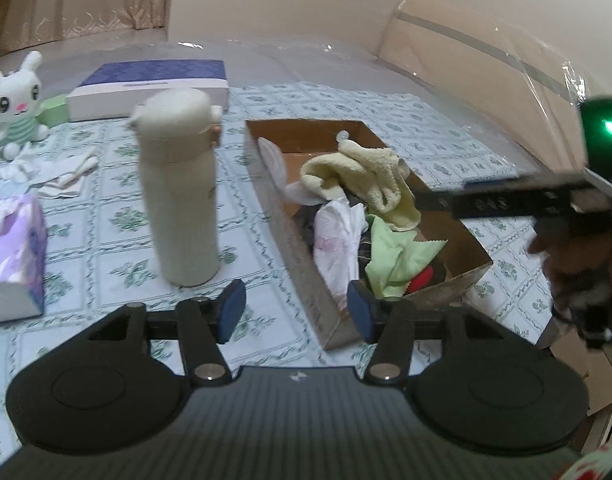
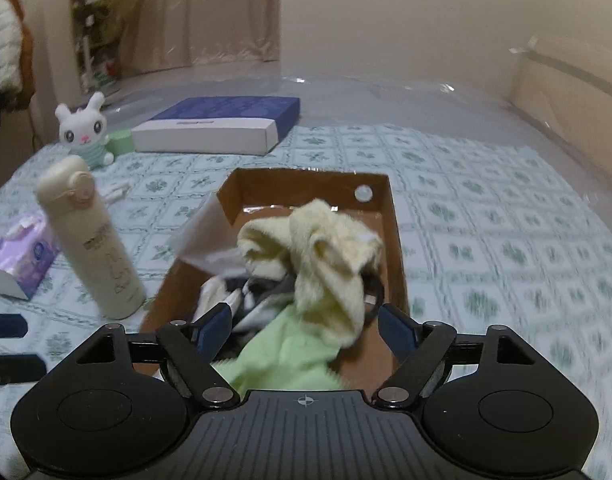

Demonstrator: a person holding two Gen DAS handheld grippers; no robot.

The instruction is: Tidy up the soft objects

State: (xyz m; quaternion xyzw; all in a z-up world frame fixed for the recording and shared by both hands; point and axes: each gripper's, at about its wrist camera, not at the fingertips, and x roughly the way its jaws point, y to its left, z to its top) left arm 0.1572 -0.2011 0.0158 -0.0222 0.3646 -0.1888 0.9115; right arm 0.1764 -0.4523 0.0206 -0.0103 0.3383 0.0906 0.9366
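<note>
A brown cardboard box [image 1: 462,240] [image 2: 394,240] lies on the bed and holds soft things: a pale yellow towel [image 1: 370,180] [image 2: 326,248], a light green cloth [image 1: 394,256] [image 2: 281,360], a white cloth [image 1: 338,240] and dark items. My left gripper [image 1: 295,312] is open and empty just before the box's near left corner. My right gripper [image 2: 303,328] is open and empty above the box's near end, over the green cloth; it shows from the side in the left wrist view [image 1: 486,200].
A cream bottle [image 1: 181,188] [image 2: 93,240] stands left of the box. A purple tissue pack [image 1: 9,248] [image 2: 21,256], white cloths [image 1: 53,176], a white bunny toy [image 1: 15,100] [image 2: 85,128], a green block [image 1: 55,110] and a blue-white flat box [image 1: 153,88] [image 2: 221,124] lie further left and back.
</note>
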